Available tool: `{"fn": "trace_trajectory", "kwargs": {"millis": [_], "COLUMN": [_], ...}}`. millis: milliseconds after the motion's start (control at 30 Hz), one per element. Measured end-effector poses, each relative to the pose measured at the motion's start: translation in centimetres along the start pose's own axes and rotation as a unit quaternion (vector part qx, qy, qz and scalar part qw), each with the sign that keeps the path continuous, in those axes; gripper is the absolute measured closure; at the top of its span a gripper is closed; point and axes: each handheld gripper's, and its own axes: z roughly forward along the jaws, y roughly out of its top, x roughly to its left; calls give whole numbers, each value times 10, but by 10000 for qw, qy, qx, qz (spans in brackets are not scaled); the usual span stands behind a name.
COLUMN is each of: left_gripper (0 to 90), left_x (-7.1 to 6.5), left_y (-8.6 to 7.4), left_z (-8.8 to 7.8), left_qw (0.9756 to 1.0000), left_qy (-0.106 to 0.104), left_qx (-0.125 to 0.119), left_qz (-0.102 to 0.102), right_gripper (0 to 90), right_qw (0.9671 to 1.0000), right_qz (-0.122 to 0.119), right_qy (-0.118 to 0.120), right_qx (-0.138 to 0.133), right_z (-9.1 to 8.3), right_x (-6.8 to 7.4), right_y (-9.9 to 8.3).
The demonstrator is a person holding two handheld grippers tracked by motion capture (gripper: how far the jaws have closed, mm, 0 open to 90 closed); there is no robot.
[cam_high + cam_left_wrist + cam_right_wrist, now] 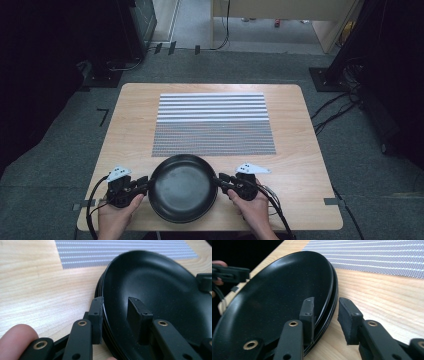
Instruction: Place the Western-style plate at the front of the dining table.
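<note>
A stack of black plates (183, 188) sits at the near edge of the wooden table (125, 125), just short of a striped placemat (213, 124) that covers the middle of the tabletop. In the high view it reads as a single round dish, while the two gripper views show several thin rims layered one under another at its edge. The left gripper (141, 185) meets the stack at its left rim and the right gripper (221, 181) at its right rim, each held level and pointing inward at the other across the dish, with a hand (116, 212) behind the left one and a hand (254, 206) behind the right one coming in from the table's near edge. In the left gripper view the left gripper (117, 315) straddles the rim, one jaw outside against the stacked edges and the other inside the bowl; a gap shows between the inner pad and the surface, so a firm pinch cannot be told. The right gripper view shows the right gripper (328, 317) likewise astride the rim, its inner jaw lying on the top plate's inside and its outer jaw standing clear of the edge over bare wood, not clamped.
</note>
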Motion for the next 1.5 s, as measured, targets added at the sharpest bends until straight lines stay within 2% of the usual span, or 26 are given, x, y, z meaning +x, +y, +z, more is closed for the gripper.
{"fn": "trace_trajectory", "kwargs": {"millis": [67, 133, 233, 333, 433, 533, 567, 667, 700, 733, 767, 800, 833, 867, 933, 1033, 1200, 1267, 1367, 1400, 1500], "left_gripper": [678, 720, 767, 792, 790, 789, 789, 789, 789, 789, 789, 789, 790, 789, 789, 787, 755, 726, 636, 621, 601], "left_x": [-1, 1, 1, -2, -3, -1, -2, -2, -2, -2, -2, -2, -3, -3, -4, -6, -10, -9, -6, -6, -6], "left_y": [-1, -1, -1, -1, -1, -2, -2, -2, -2, -2, -3, -3, -3, -3, -3, -4, -5, -6, -7, -7, -7], "left_z": [2, 1, -1, 0, 2, 3, 4, 5, 5, 5, 6, 6, 7, 7, 9, 12, 17, 20, 25, 25, 26], "left_qw": [9999, 10000, 10000, 9999, 9999, 10000, 9999, 9999, 9999, 9999, 9999, 9999, 9999, 9999, 9998, 9997, 9990, 9985, 9958, 9954, 9953], "left_qy": [85, 77, 27, 28, 63, 27, 69, 86, 69, 44, 17, -10, -70, -70, -117, -196, -389, -469, -806, -845, -860], "left_qx": [36, -3, -63, -45, -15, 15, 47, 46, 52, 55, 57, 65, 94, 94, 120, 148, 225, 281, 353, 348, 356], "left_qz": [57, 35, 13, 130, 142, 81, 115, 121, 114, 110, 90, 76, 68, 68, 67, 57, -12, -78, -245, -289, -255], "right_gripper": [696, 692, 696, 693, 699, 732, 742, 750, 765, 765, 782, 782, 800, 800, 806, 814, 823, 824, 824, 822, 818], "right_qw": [9999, 9999, 9999, 9999, 9989, 9987, 9978, 9971, 9960, 9960, 9934, 9934, 9897, 9897, 9874, 9870, 9888, 9900, 9920, 9923, 9930], "right_qz": [-51, -70, 29, 111, 431, 464, 611, 712, 842, 842, 1097, 1097, 1363, 1363, 1514, 1532, 1414, 1327, 1181, 1163, 1123], "right_qy": [93, 105, 115, 103, 175, 196, 244, 238, 218, 218, 227, 227, 258, 258, 275, 204, 73, 53, -4, -23, -60], "right_qx": [17, 5, 11, 29, -46, -126, -103, -138, -195, -195, -251, -251, -340, -340, -365, -432, -478, -479, -454, -428, -359], "right_z": [2, 3, 3, 4, 5, 2, 1, 1, 0, 0, -1, -1, -3, -3, -6, -10, -19, -22, -24, -24, -26], "right_x": [0, 1, 0, -1, -3, -4, -5, -5, -5, -5, -5, -5, -7, -7, -8, -8, -8, -7, -5, -5, -3], "right_y": [-1, -3, -3, -5, -7, -7, -6, -7, -7, -7, -8, -8, -8, -8, -7, -5, 1, 3, 4, 5, 5]}}
